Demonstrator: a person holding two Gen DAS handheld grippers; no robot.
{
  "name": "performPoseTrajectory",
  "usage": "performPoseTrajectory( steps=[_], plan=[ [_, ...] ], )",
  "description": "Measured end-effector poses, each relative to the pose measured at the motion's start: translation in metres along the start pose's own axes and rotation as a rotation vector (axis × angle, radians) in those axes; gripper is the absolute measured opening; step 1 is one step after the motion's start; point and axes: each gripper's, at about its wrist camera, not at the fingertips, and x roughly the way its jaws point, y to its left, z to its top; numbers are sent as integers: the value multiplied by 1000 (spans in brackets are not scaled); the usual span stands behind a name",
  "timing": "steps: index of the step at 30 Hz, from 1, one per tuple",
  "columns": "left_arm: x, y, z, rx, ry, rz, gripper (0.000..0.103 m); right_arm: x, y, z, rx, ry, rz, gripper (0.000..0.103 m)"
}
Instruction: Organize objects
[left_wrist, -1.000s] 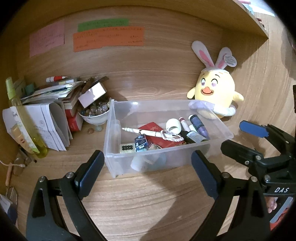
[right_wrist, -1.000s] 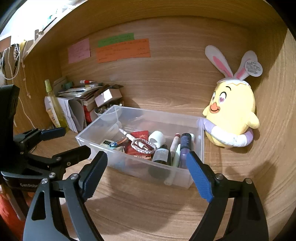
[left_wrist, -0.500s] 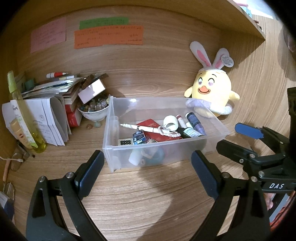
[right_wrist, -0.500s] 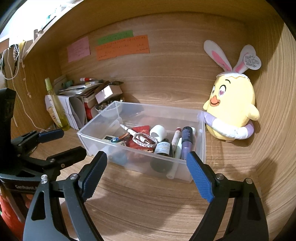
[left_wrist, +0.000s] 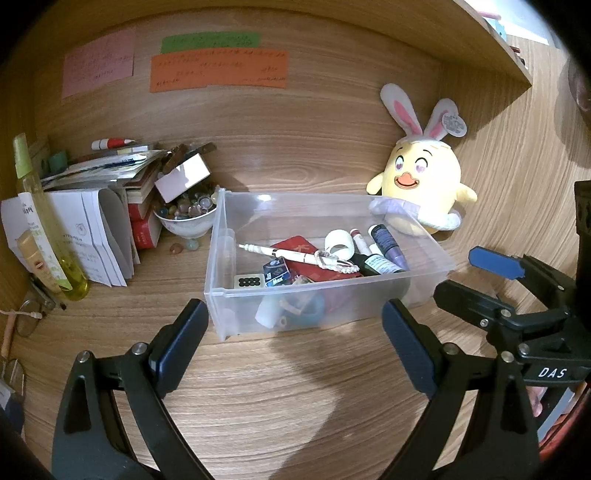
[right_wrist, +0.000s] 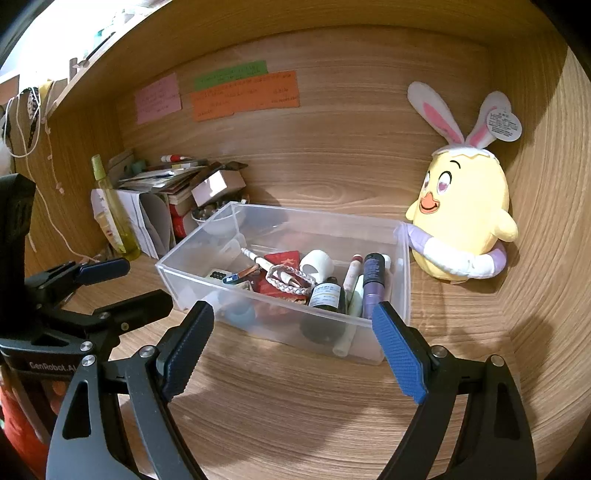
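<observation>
Seen from the left wrist: left tool (left_wrist: 291, 341) spread, empty, short of bin (left_wrist: 436, 254) on surface (left_wrist: 295, 406); from the right wrist: right tool (right_wrist: 291, 352) likewise spread, bin (right_wrist: 404, 266) beside plush (right_wrist: 465, 218), best approached squarely, clear of its walls.

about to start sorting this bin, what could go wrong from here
The clear bin is crammed: gripping the white pen could drag the braided cord lying on it. The plush chick leans on the bin's corner, so sliding the bin may topple it. Both the left gripper and the right gripper are open.
</observation>
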Motion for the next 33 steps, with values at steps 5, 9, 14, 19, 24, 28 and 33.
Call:
performPoseTrajectory(
  steps=[5, 9, 14, 19, 24, 28, 33],
  plan=[
    [0, -1, -1, 5, 3, -9, 96, 0, 0, 0, 1, 0, 2, 86],
    [1, -3, -1, 7, 9, -11, 96, 0, -1, -1, 7, 2, 6, 86],
    [2, -4, -1, 11, 11, -14, 96, 3, -6, -2, 26, 15, 11, 86],
    [4, -5, -1, 18, 15, -12, 96, 3, -9, -3, 33, 18, 10, 86],
    [6, -4, -2, 16, 18, -13, 96, 5, -11, -4, 38, 24, 7, 86],
    [9, -4, -2, 18, 32, -24, 96, 6, -12, -4, 39, 28, 3, 86],
    [11, -1, -2, 5, 35, -29, 96, 8, -13, -4, 38, 29, 2, 86]
  ],
)
